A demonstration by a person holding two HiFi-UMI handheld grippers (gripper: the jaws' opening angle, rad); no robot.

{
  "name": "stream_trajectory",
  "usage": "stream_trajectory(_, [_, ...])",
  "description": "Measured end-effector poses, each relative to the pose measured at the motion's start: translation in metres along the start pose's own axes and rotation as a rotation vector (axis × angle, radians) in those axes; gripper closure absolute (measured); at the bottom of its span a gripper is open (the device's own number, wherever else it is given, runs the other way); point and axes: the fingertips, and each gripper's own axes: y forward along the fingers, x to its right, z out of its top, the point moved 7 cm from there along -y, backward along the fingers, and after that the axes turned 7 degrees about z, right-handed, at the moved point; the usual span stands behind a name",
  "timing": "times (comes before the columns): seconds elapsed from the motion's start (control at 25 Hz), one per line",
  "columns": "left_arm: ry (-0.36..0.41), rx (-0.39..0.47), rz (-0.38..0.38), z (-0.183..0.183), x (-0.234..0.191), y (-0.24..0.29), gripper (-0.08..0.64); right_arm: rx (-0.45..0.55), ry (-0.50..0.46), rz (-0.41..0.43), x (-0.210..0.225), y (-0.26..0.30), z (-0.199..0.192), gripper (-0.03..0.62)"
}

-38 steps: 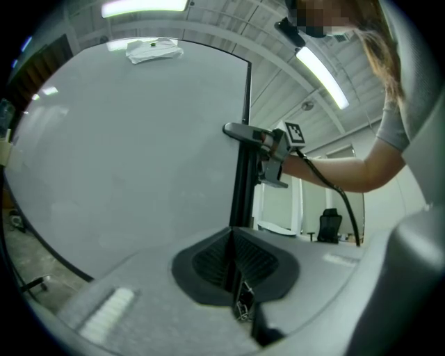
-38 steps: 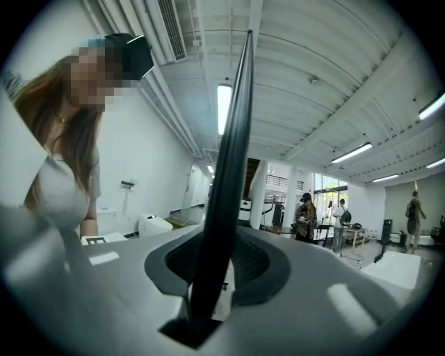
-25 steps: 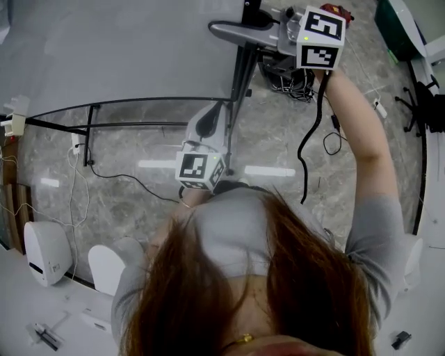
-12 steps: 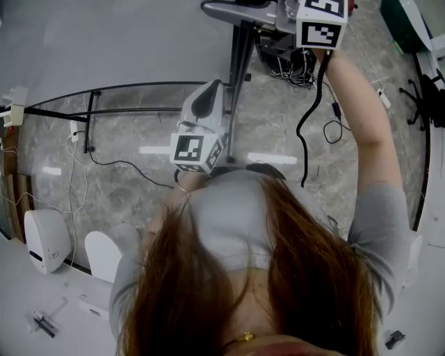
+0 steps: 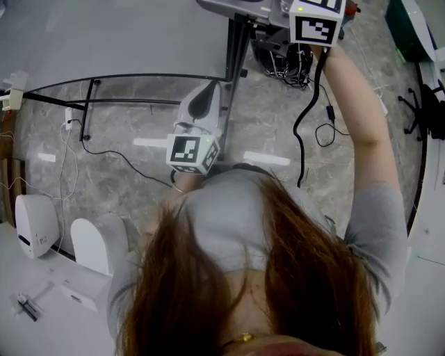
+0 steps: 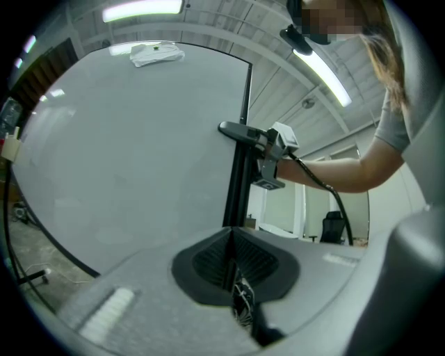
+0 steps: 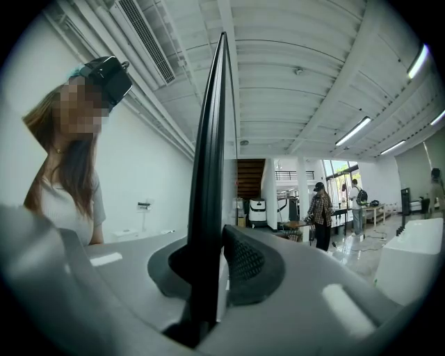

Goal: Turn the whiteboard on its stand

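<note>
The whiteboard [image 5: 118, 42] fills the upper left of the head view, its black side frame [image 5: 235, 62] running down past both grippers. My left gripper [image 5: 217, 87] is shut on that frame lower down; in the left gripper view the black frame [image 6: 240, 139] runs straight into the closed pads of the left gripper [image 6: 229, 261]. My right gripper [image 5: 268, 8] grips the same frame higher up and also shows as the right gripper [image 6: 274, 149] in the left gripper view. In the right gripper view the frame [image 7: 212, 160] stands clamped in the right gripper [image 7: 208, 271].
The stand's black base bars [image 5: 125, 103] cross the marble floor. Two white machines [image 5: 35, 222] [image 5: 97, 243] stand at the lower left. A tangle of cables [image 5: 292, 66] and an office chair [image 5: 425, 104] lie at the right. People [image 7: 320, 212] stand far off.
Both grippers have shifted up and a little left in the head view, carrying the frame with them. The stand's bars and the floor machines have slid the same way.
</note>
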Motion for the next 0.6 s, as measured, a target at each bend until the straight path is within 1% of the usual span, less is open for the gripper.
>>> stream_trajectory(0.12, [0.009, -0.006, 0.009, -0.003, 0.024, 0.015, 0.558, 0.004, 0.009, 0.001, 0.005, -0.034, 0.0, 0.538])
stream_trajectory(0.32, [0.008, -0.007, 0.022, -0.002, 0.008, 0.001, 0.557, 0.004, 0.014, -0.004, 0.006, -0.033, 0.0, 0.54])
stream_trajectory(0.44, [0.005, -0.009, 0.025, -0.003, -0.001, -0.003, 0.558, 0.005, 0.001, -0.037, 0.007, -0.039, -0.003, 0.542])
stream_trajectory(0.48, [0.005, -0.011, 0.025, -0.004, 0.004, 0.0, 0.557, 0.009, 0.002, -0.048, 0.007, -0.05, -0.005, 0.543])
stream_trajectory(0.6, [0.005, -0.019, 0.027, -0.012, 0.04, 0.019, 0.558, 0.025, 0.024, -0.066, 0.005, -0.103, -0.011, 0.543])
